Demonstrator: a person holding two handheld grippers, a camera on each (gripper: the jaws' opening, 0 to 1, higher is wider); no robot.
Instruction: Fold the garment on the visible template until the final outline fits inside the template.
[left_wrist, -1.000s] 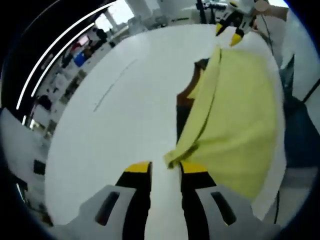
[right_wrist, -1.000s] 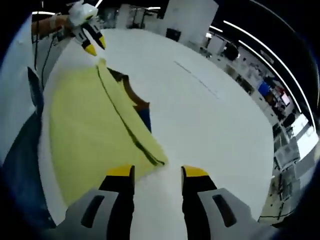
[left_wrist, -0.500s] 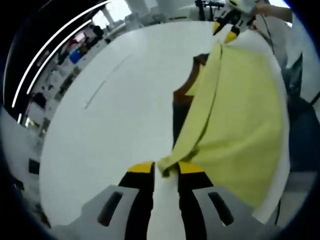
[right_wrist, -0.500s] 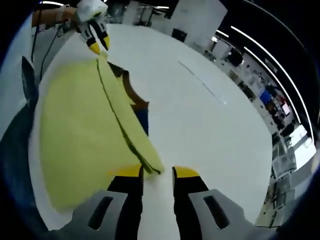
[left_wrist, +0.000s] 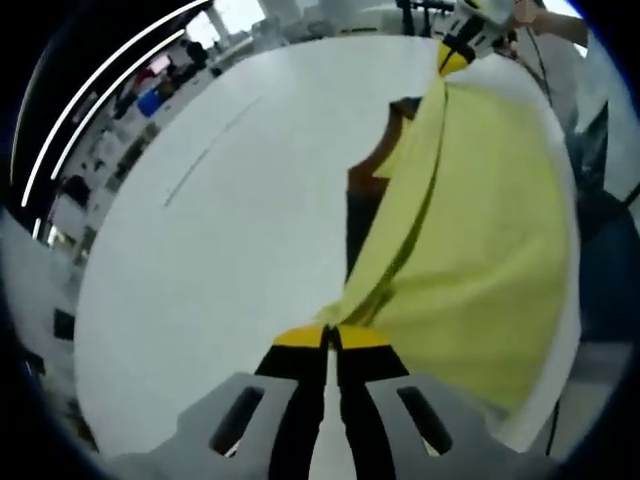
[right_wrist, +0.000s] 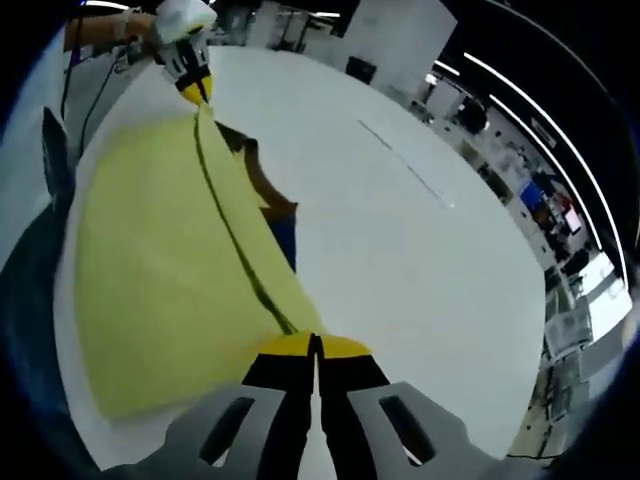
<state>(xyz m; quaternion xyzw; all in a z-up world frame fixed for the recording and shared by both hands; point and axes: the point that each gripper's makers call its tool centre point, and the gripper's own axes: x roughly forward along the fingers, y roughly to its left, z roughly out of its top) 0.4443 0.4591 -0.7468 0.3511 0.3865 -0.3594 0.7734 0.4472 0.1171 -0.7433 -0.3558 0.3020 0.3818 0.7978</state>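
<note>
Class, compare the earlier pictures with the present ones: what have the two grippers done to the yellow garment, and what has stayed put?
Both the left gripper and right gripper closed from open onto corners of the yellow garment. The garment's spread and the white table look unchanged.

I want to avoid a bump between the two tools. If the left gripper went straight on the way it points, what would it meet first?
The yellow garment, whose edge its shut jaws already pinch. Along that edge, farther off, is the right gripper; depth is hard to judge.
</note>
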